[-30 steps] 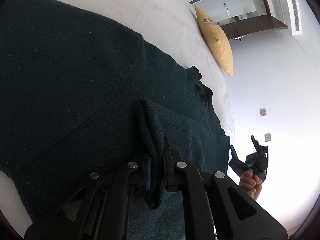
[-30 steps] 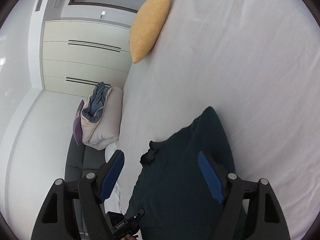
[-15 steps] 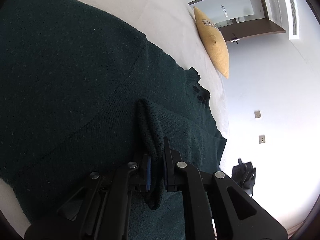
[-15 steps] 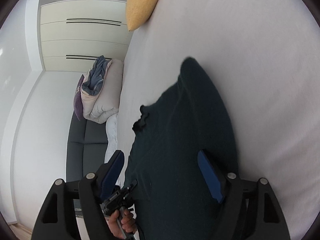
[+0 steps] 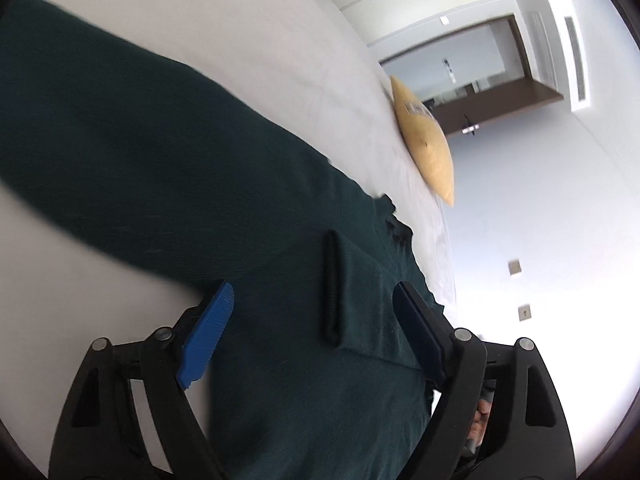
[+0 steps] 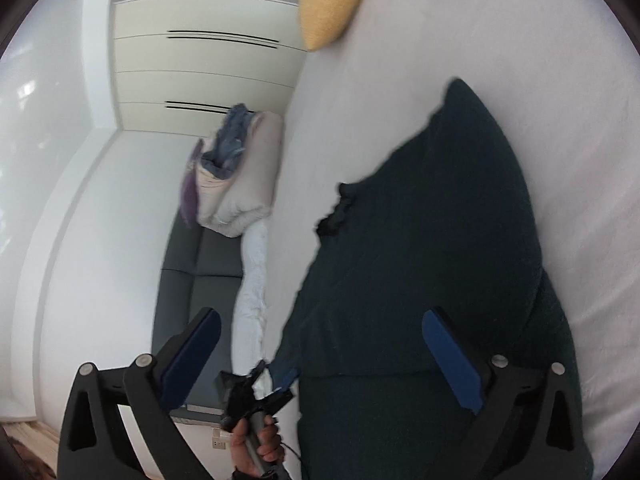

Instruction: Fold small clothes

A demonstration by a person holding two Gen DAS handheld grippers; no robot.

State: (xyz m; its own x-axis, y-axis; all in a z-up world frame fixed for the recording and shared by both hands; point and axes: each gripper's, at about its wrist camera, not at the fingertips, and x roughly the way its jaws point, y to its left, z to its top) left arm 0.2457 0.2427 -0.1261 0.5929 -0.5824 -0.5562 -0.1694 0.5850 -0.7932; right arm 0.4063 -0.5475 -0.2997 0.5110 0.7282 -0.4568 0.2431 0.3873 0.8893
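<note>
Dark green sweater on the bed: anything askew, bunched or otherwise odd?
Nothing damaged. The dark green sweater lies mostly flat on the white bed, with one sleeve cuff folded over its body. It reaches the bed's edge by the left gripper, whose jaws are opening.

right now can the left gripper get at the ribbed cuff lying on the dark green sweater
Probably yes. The left gripper is opening with nothing between its jaws, and the ribbed cuff lies flat on the dark green sweater just ahead, uncovered.
</note>
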